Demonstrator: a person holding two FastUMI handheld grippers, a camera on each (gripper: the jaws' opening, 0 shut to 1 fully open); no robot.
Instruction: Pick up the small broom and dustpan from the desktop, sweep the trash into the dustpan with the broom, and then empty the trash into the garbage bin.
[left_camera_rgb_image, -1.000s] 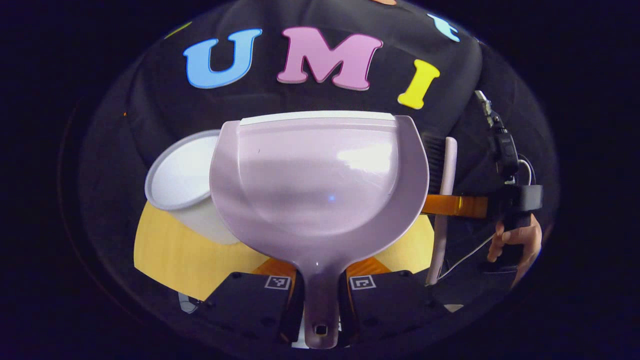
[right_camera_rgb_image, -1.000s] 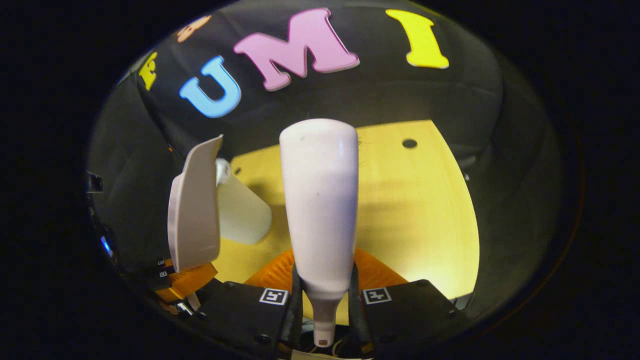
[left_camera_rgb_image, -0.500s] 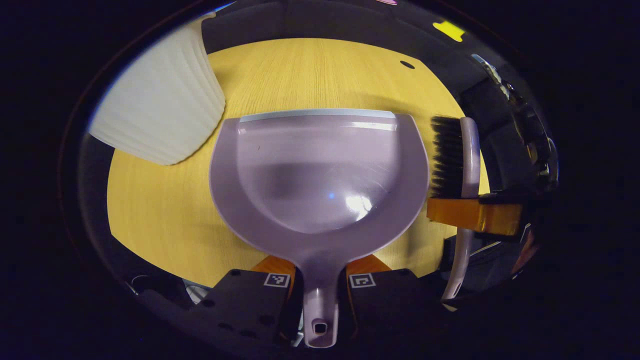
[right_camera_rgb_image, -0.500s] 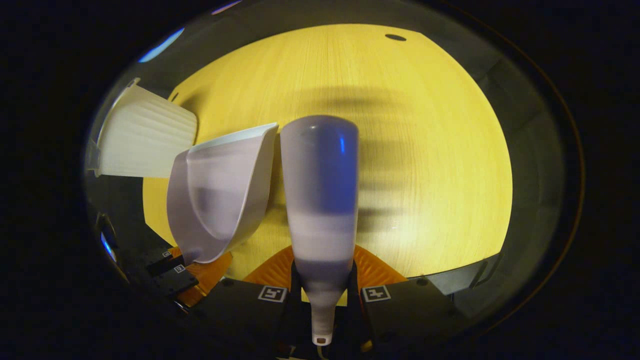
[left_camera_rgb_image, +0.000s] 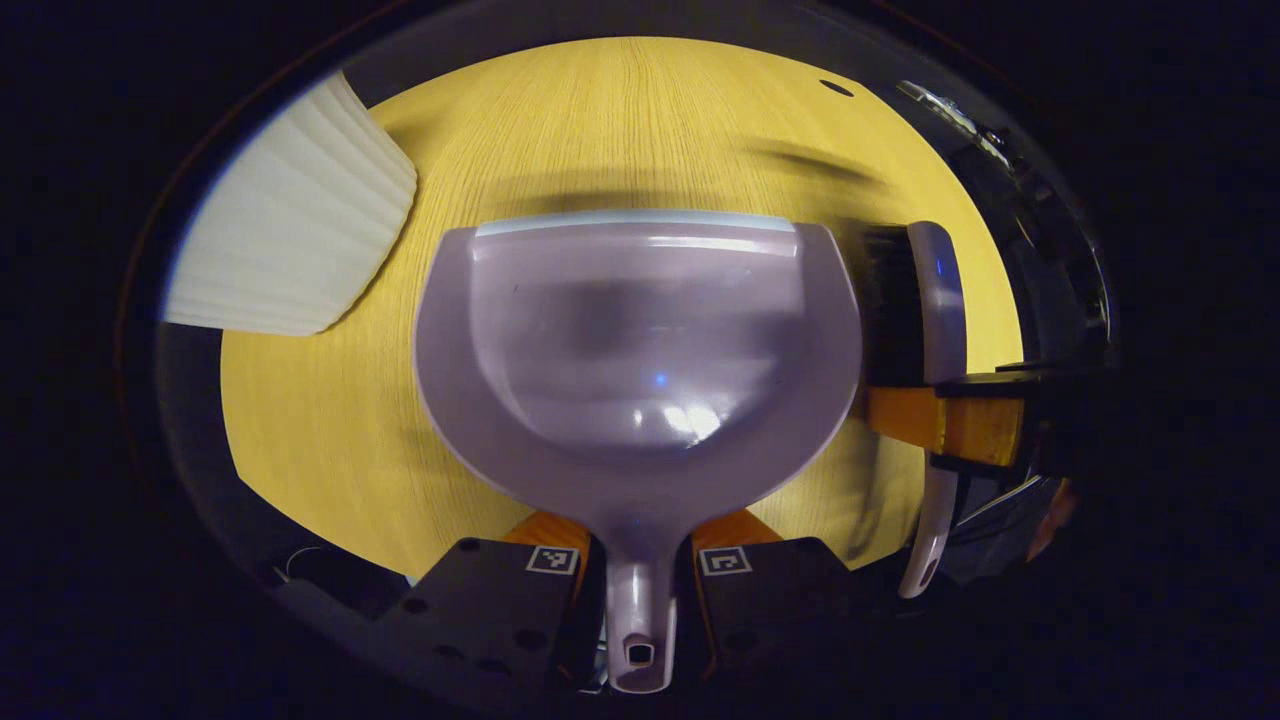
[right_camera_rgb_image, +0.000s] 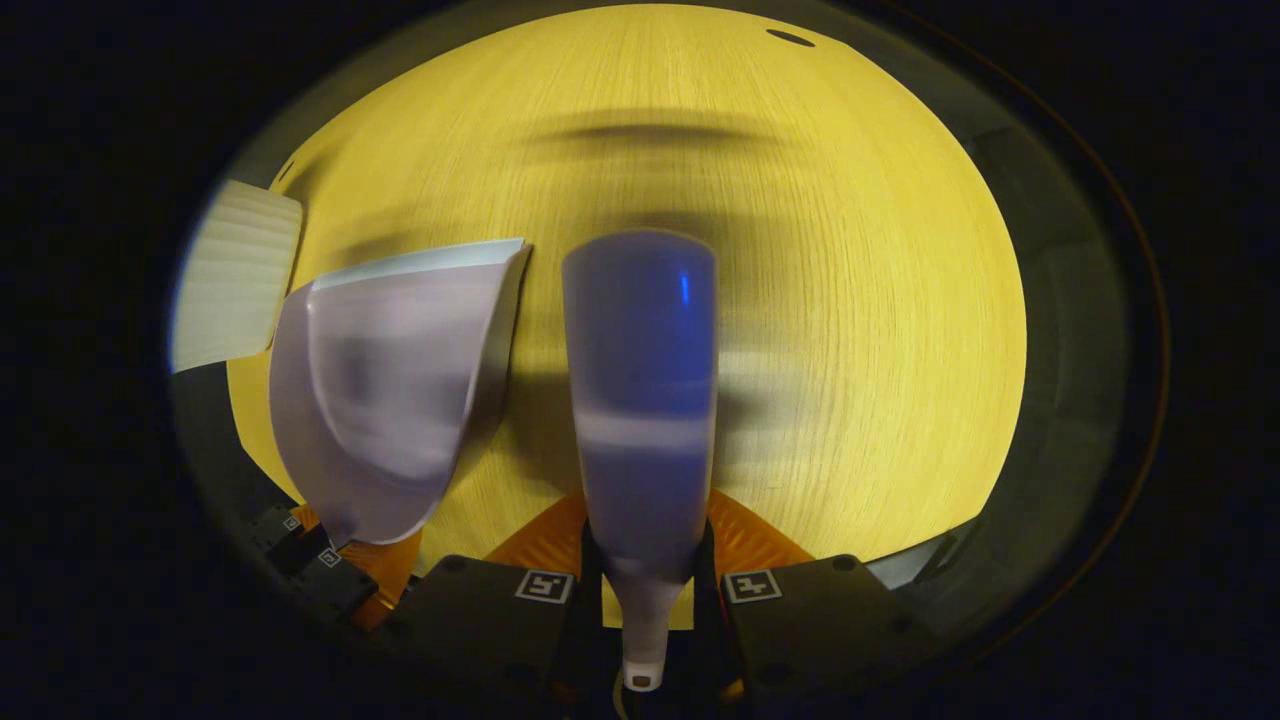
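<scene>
The worktop (left_camera_rgb_image: 330, 420) is spreading yellow and wood-grained under both views, with a small dark hole (left_camera_rgb_image: 836, 88) sitting near its far edge.

The bin (left_camera_rgb_image: 290, 250), white and ribbed, is lying at the far left of the worktop in the left gripper view; in the right gripper view its side is showing at the left edge, just beyond the dustpan's far corner.

The dustpan (left_camera_rgb_image: 640, 350), pale lilac, is being held above the worktop. Its long axis is running straight along the left gripper (left_camera_rgb_image: 640, 590), handle toward the camera and the wide mouth with its pale lip pointing away. Its bowl is facing the camera and looking empty. The left jaws are clenching on the handle, one finger pressing each side. In the right gripper view the dustpan is appearing at the left, tilted, mouth pointing away, just beside the broom.

The broom (right_camera_rgb_image: 640, 400) is standing along the right gripper (right_camera_rgb_image: 645, 600), handle toward the camera, its smooth back facing the lens and its head pointing away over the worktop. The right jaws are grasping its narrow neck from both sides. In the left gripper view the broom is sitting just right of the dustpan, black bristles (left_camera_rgb_image: 888, 310) facing the pan, with orange fingers clamping it.

A fingertip (left_camera_rgb_image: 1045, 510) is showing at the far right, blurred.
</scene>
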